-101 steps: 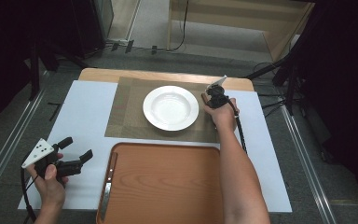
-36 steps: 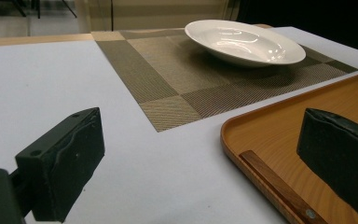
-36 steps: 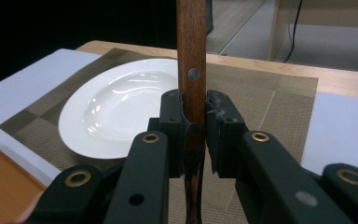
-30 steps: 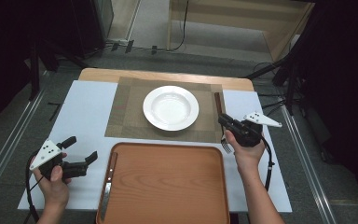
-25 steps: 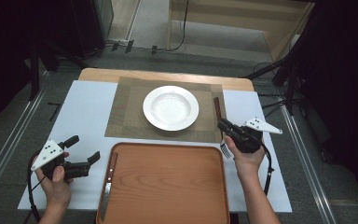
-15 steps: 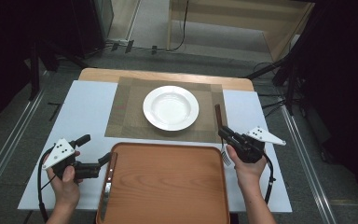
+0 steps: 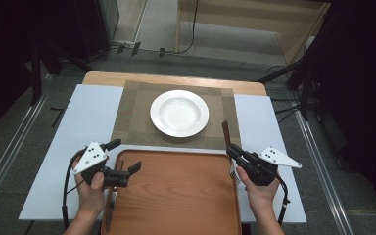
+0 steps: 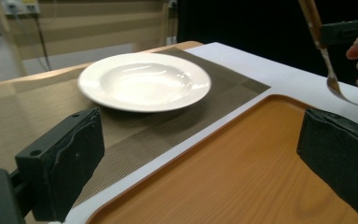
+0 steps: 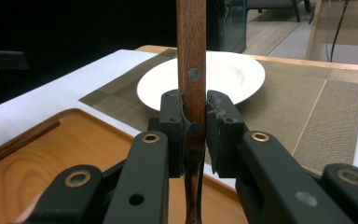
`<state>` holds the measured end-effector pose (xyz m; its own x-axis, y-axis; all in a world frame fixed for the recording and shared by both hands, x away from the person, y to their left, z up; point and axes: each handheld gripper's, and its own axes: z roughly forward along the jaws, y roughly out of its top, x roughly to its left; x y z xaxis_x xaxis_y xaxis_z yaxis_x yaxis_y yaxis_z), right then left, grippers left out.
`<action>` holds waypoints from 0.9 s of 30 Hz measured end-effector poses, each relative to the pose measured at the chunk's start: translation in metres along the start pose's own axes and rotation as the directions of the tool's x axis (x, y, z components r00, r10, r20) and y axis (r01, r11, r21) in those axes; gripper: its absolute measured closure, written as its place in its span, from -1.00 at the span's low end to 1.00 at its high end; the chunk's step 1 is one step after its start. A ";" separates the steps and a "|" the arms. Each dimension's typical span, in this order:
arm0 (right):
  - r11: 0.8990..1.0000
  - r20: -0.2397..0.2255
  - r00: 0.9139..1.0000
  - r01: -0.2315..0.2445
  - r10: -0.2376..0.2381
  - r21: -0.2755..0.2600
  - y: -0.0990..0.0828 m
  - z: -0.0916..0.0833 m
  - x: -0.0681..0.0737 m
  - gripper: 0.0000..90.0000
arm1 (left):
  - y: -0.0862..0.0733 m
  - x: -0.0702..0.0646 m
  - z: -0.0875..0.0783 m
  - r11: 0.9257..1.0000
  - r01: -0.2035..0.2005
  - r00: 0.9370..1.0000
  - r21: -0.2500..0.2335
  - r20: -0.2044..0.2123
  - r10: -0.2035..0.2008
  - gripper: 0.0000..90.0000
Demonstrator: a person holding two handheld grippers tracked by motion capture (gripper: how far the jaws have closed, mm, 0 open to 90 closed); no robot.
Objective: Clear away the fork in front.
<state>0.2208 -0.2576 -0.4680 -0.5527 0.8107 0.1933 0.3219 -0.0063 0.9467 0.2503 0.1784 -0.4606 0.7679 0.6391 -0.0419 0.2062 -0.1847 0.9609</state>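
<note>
Carefully, my right gripper (image 9: 195,135) clamps the fork (image 9: 192,70) just beside the tray (image 7: 176,196); my left gripper (image 7: 122,169), jaws wide and empty, should stay clear.

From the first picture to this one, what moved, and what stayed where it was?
The right gripper, shut on a wooden-handled fork, came back from beside the plate toward the tray's right edge. The left gripper, fingers open with nothing between them, moved in from the white sheet to the tray's left edge, near a utensil lying there. Plate, placemat and tray stayed put.
</note>
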 end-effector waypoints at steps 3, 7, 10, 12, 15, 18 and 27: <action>1.000 -0.014 1.000 0.013 -0.013 -0.004 -0.003 0.000 0.005 0.70 | 0.005 -0.008 0.008 1.000 -0.004 1.000 0.001 0.020 0.004 -1.00; 1.000 -0.030 0.999 0.024 -0.024 -0.005 -0.006 0.002 0.012 0.70 | 0.013 -0.020 0.020 1.000 -0.009 0.999 -0.002 0.051 0.009 -1.00; 1.000 -0.041 0.999 0.029 -0.029 -0.006 -0.008 0.004 0.016 0.70 | 0.018 -0.027 0.028 1.000 -0.010 0.997 0.002 0.076 0.010 -1.00; 1.000 -0.050 0.998 0.030 -0.030 -0.006 -0.009 0.005 0.018 0.70 | 0.021 -0.031 0.033 1.000 -0.013 0.996 0.005 0.083 0.013 -1.00; 0.999 -0.058 0.998 0.039 -0.039 -0.007 -0.010 0.008 0.021 0.70 | 0.024 -0.038 0.042 1.000 -0.013 0.995 0.024 0.102 0.010 -1.00; 0.999 -0.068 0.997 0.045 -0.046 -0.006 -0.011 0.010 0.026 0.70 | 0.026 -0.043 0.052 1.000 0.003 0.991 0.030 0.130 -0.007 -1.00; 0.997 -0.091 0.993 0.078 -0.078 -0.002 -0.017 0.017 0.035 0.70 | 0.036 -0.061 0.071 0.999 0.032 0.988 0.040 0.151 -0.038 -0.91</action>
<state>0.2091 -0.2191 -0.4819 -0.6440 0.7518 0.1420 0.2766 0.0557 0.9594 0.2544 0.0800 -0.4428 0.8425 0.5254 -0.1189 0.2545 -0.1937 0.9475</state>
